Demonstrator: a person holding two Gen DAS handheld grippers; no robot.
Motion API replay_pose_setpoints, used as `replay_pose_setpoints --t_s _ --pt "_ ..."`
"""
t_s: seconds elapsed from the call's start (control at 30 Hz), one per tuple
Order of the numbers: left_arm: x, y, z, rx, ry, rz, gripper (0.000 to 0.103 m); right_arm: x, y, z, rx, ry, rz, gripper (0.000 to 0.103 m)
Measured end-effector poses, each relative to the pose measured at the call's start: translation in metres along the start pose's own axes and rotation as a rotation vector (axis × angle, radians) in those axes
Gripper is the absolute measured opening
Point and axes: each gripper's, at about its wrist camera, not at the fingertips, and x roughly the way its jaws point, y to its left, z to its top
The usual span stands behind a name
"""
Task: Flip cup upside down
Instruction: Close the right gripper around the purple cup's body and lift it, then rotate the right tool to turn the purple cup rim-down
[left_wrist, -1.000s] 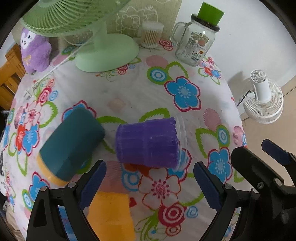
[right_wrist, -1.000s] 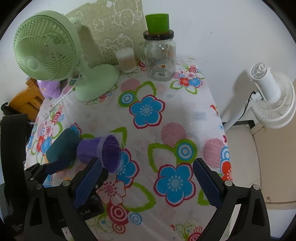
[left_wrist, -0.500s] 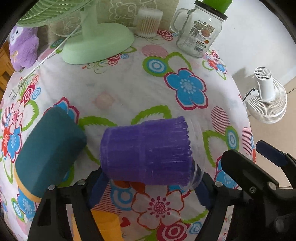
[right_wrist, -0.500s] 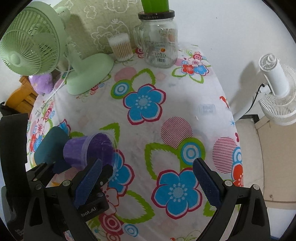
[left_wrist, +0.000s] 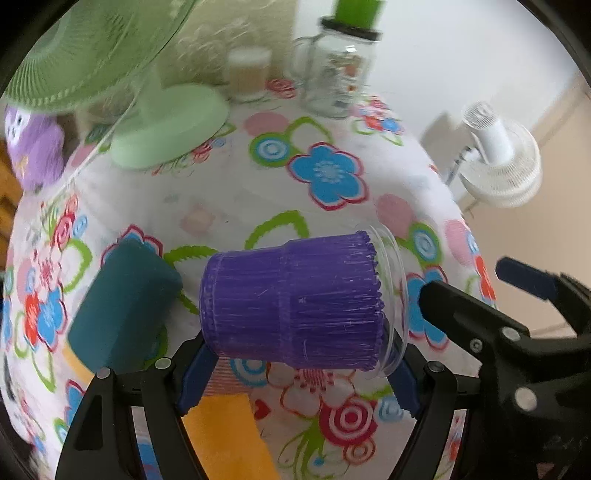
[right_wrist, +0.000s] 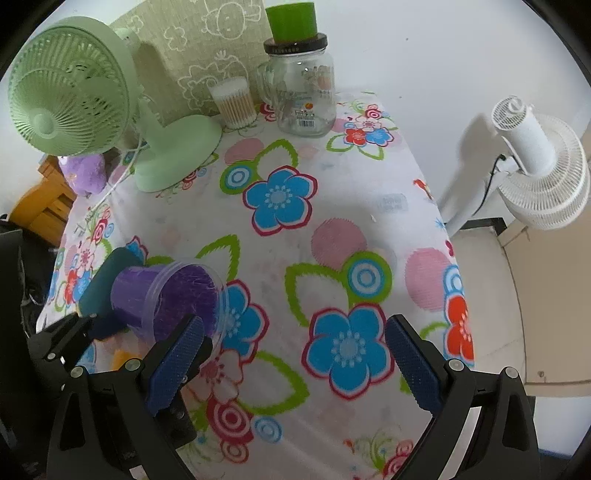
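Step in hand: grasp made, flip not yet done. Left tool (left_wrist: 295, 373) pinches the purple cup (left_wrist: 291, 306) end to end, base and rim; cup lies sideways, apparently lifted just off the tabletop (right_wrist: 332, 221), mouth toward the right tool (right_wrist: 291, 362), which hangs spread and empty. Cup looks empty. Next move, by judgement: roll the wrist until the mouth faces down, then set it on the cloth, clear of the teal cup (left_wrist: 122, 306) lying beside it. Glass jar (right_wrist: 301, 96) at rear appears empty.
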Motion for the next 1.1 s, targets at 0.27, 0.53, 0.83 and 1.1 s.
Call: replay_pose_setpoints --t_s 0.27,0.53,0.83,1.1 --pt "-0.033 -0.023 -0.030 0.225 -0.010 -0.034 0.083 -0.037 0.002 -0.032 0.040 -0.036 -0.031 0.100" --pt "-0.055 -0.037 -0.077 0.375 -0.001 -0.083 0.083 -0.068 0.000 -0.076 0.107 -0.054 -0.068 0.100" --pt "-0.063 -0.033 -0.124 0.416 0.035 -0.124 0.083 -0.072 0.011 -0.124 0.145 -0.028 -0.100 0.100" --pt "-0.059 -0.032 -0.154 0.443 0.057 -0.153 0.083 -0.073 0.015 -0.157 0.186 -0.010 -0.119 0.100"
